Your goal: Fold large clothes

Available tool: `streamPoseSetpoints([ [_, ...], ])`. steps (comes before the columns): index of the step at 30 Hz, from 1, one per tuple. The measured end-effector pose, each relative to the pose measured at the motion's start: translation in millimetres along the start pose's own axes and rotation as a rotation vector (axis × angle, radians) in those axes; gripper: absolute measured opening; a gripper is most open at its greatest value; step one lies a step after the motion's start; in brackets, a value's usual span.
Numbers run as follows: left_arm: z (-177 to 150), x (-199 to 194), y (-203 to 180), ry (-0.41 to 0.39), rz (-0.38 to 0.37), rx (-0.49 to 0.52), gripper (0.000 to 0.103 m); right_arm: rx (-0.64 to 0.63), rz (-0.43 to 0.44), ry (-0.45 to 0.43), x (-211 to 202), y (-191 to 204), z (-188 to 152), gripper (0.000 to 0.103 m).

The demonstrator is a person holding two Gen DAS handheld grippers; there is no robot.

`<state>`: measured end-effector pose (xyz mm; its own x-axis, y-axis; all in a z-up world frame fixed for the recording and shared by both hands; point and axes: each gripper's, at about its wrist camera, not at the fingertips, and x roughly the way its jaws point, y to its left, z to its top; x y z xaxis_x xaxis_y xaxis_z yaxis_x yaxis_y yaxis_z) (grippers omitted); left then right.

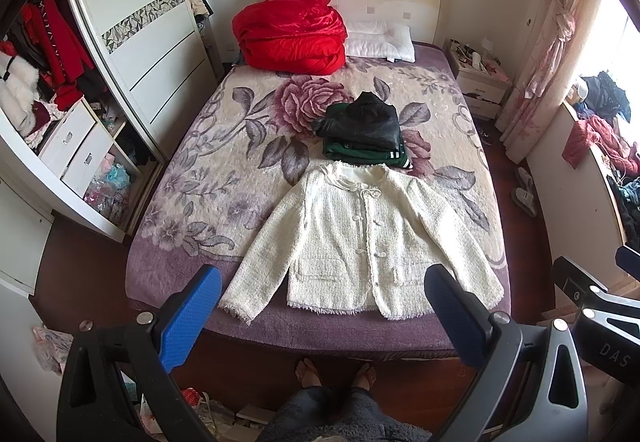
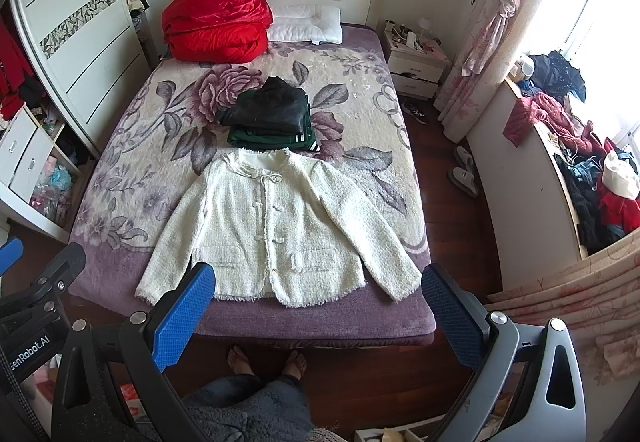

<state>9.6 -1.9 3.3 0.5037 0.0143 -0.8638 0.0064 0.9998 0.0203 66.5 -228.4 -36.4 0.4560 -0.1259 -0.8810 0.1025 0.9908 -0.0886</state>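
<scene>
Two folded garments (image 1: 362, 132) stacked just beyond white tweed jacket (image 1: 360, 238) | jacket flat, unfolded | left gripper (image 1: 320, 316), right gripper (image 2: 318, 312) both spread, empty.

Hidden and cut-off parts

The green garment (image 1: 362, 151) lies mostly under the black jacket (image 1: 362, 118); items on the nightstand (image 2: 416, 60) are too small to identify; the wardrobe (image 1: 52, 82) and the person's legs (image 2: 256, 402) run off frame.

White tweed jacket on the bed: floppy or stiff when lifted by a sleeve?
The white jacket is probably floppy: it lies flat with sleeves spread limply. The thick nubby weave suggests some weight, so expect drag. The rough texture and frayed hem likely grip well, not slip.
</scene>
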Motion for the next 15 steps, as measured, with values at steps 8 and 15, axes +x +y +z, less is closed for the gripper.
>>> streamPoseSetpoints([
  [8, -6.6, -3.5, 3.0, 0.0, 0.0, -0.003, 0.103, -0.001, 0.0, -0.002, -1.5, 1.5, -1.1, 0.103],
  [15, -2.6, -5.4, 4.5, -0.004, 0.002, -0.002, 0.103, -0.001, 0.0, -0.002, -2.3, 2.7, -1.2, 0.103],
])
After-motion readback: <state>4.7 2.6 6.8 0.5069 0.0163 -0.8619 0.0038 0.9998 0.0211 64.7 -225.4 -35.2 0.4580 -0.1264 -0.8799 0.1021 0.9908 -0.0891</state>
